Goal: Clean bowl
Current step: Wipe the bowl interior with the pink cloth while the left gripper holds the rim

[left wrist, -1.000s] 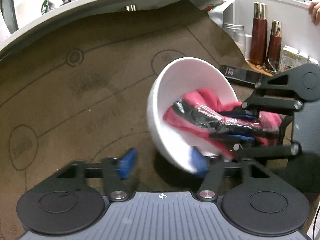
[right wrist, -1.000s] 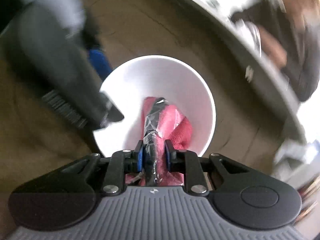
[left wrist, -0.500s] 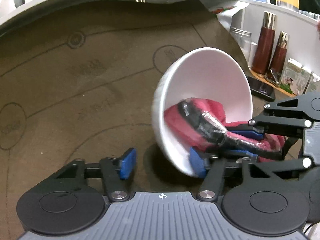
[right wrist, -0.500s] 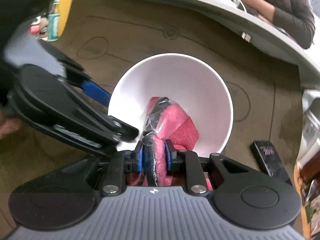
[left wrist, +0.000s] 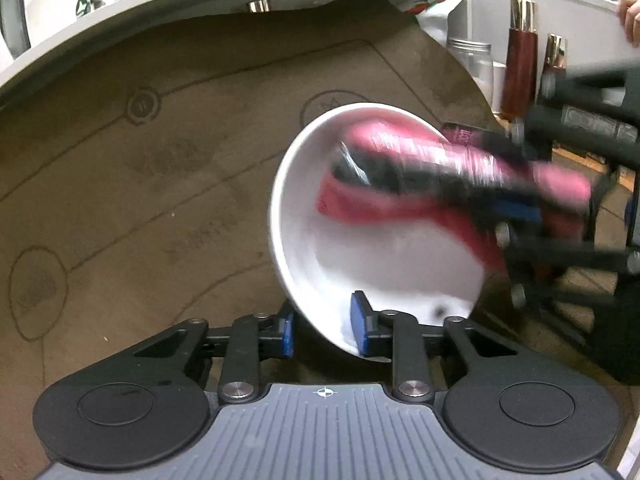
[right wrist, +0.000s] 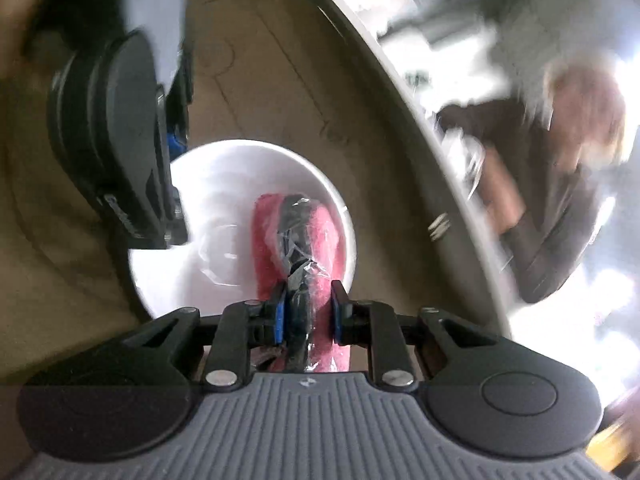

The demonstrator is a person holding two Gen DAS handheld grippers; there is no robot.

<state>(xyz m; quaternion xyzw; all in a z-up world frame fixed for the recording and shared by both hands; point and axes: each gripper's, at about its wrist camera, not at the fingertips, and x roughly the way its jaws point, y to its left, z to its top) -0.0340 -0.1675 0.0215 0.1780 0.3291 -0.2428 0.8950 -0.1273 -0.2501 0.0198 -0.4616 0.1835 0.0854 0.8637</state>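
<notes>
The white bowl point(left wrist: 320, 208) stands tilted on its edge just ahead of my left gripper point(left wrist: 323, 330), its open side turned toward my right. The near part of its rim sits between my left gripper's blue pads point(left wrist: 359, 322): one pad is inside the bowl against the wall, the other outside it. These jaws have just been closing on that rim; the inner pad touches, but I cannot tell if the outer one presses yet.

Inside the bowl is the pink cloth point(right wrist: 320, 232), wrapped with a black, plastic-covered piece point(right wrist: 298, 220) down its middle. My right gripper point(right wrist: 307, 314) is clamped tight on that cloth, both pads pinching it, and the cloth's far end lies against the bowl's inner wall. From my left gripper the cloth point(left wrist: 400, 176) is a blur.

Under the bowl lies a brown mat point(left wrist: 160, 168) with drawn outlines. Beyond my left gripper, to the right, stand two dark red bottles point(left wrist: 520, 64) and a glass jar point(left wrist: 472, 62). Past the grey counter edge point(right wrist: 400, 92) sits a person in a dark sleeve point(right wrist: 560, 240).
</notes>
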